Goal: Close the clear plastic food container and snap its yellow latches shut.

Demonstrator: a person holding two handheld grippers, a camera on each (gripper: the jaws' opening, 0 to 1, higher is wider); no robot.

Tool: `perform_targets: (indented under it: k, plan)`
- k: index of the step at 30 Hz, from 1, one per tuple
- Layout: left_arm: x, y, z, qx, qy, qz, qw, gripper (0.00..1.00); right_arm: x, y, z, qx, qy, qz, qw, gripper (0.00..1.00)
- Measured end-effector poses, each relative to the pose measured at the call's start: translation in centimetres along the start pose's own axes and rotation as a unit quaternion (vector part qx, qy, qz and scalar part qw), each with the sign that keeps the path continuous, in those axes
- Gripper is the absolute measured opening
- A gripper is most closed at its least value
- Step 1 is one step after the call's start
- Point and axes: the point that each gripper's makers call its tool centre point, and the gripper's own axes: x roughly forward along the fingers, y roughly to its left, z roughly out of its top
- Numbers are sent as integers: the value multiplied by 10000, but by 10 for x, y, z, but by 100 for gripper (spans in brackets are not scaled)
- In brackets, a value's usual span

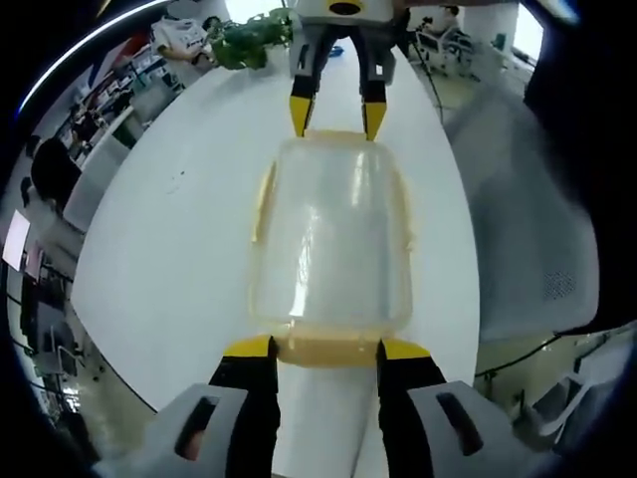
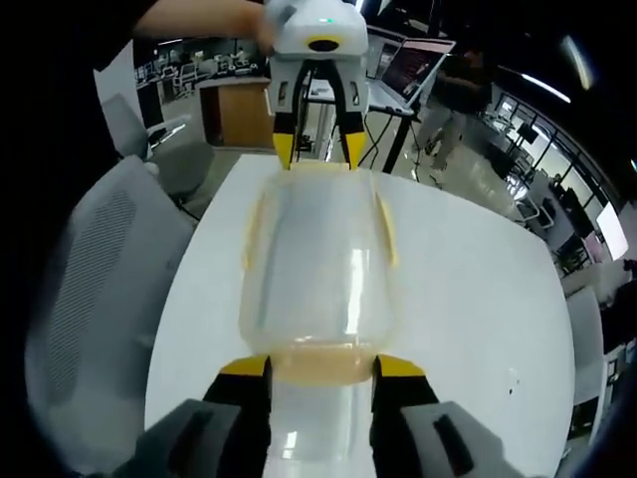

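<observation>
White round table (image 1: 159, 259), clear container (image 1: 333, 234) between facing grippers, left gripper (image 1: 326, 351) and right gripper (image 2: 320, 366) fingers spread around end latches

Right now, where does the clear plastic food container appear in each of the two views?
Left gripper view: the clear plastic food container lies in the middle of the picture on the white table, between the left gripper below and the right gripper above.
Right gripper view: the container is again in the middle, with the right gripper below and the left gripper above.
Shared landmark: the white table under it.
</observation>
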Motion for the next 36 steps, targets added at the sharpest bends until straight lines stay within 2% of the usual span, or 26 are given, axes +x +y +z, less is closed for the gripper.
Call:
perform_targets:
  k: [36]
  plan:
    - [25,-3,37,-52,122,-164,9998,35,-12,2,-44,213,-148,205,9995,36]
